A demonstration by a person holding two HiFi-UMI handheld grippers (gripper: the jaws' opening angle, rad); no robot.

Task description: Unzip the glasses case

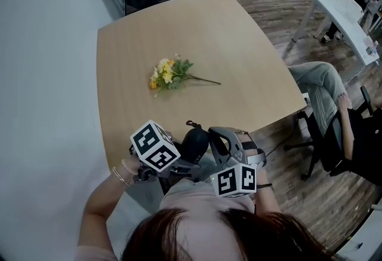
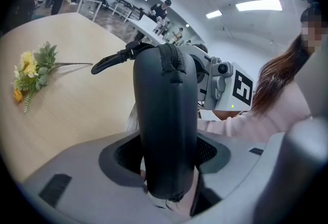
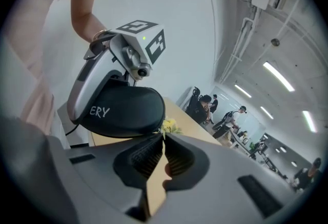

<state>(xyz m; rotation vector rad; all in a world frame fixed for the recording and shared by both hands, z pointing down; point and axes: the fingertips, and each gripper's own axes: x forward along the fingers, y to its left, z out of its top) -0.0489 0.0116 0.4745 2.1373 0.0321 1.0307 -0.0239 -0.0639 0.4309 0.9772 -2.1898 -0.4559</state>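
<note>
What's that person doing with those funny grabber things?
A person is at a light wooden table with a two-jaw gripper in each hand. The left gripper is clamped on a black zippered glasses case, held up in the air. The right gripper, jaws closed to a slit, is just beside the case. The zipper looks closed.

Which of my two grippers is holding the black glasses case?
The left gripper: the glasses case sits clamped between its jaws. The right gripper has its jaws shut together beside the case, not around it.
</note>
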